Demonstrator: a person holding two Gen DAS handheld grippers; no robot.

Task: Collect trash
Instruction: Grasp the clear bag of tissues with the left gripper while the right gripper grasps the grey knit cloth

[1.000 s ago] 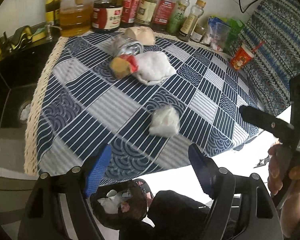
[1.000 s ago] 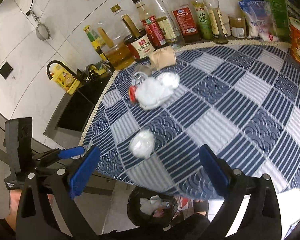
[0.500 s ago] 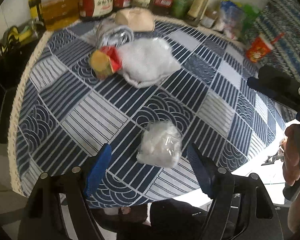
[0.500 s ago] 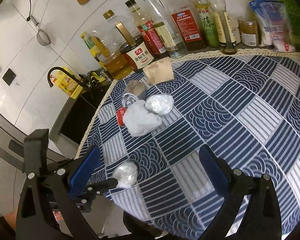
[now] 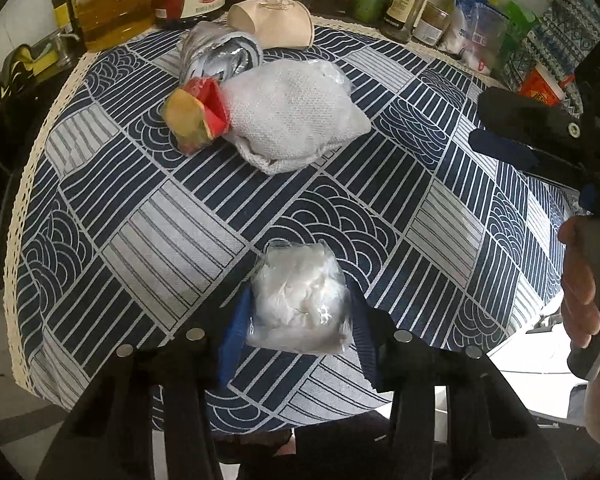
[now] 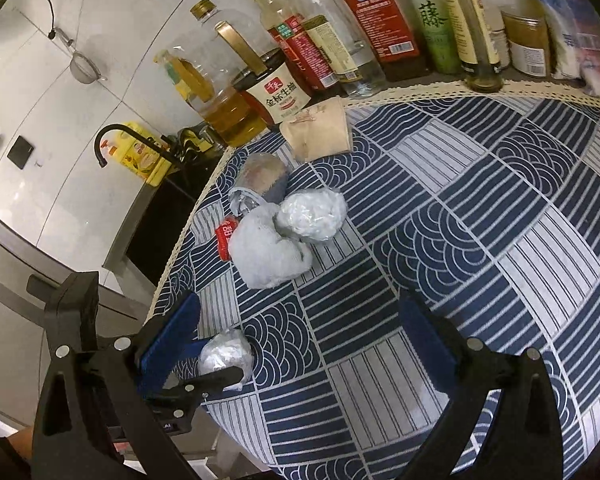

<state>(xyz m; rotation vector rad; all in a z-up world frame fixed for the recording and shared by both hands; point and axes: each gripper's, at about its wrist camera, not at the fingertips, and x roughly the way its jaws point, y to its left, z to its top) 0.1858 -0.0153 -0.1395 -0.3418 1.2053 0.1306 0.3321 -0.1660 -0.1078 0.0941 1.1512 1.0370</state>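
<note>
A crumpled clear plastic wad point(image 5: 300, 304) lies near the front edge of the blue patterned tablecloth point(image 5: 160, 240). My left gripper point(image 5: 300, 332) points down over it. Its jaws are closing, and both blue pads touch the wad's sides. The right wrist view shows the same wad point(image 6: 226, 354) in the left gripper point(image 6: 220, 364). My right gripper point(image 6: 300, 340) hangs open above bare cloth. Farther back lie a white cloth bundle point(image 5: 292, 120), a red and yellow wrapper point(image 5: 196, 120), a foil pack point(image 5: 220, 52), a tipped paper cup point(image 5: 272, 24) and a second plastic wad point(image 6: 314, 216).
Sauce and oil bottles point(image 6: 380, 28) line the table's back edge. A dark sink with a black tap point(image 6: 112, 136) sits to the left. Bagged goods and a red cup point(image 5: 540, 88) stand at the back right. A hand point(image 5: 580, 280) holds the right gripper point(image 5: 520, 136).
The left gripper came down over the plastic wad and its jaws narrowed onto it. The right gripper moved forward over the table. The bin below has left both views.
</note>
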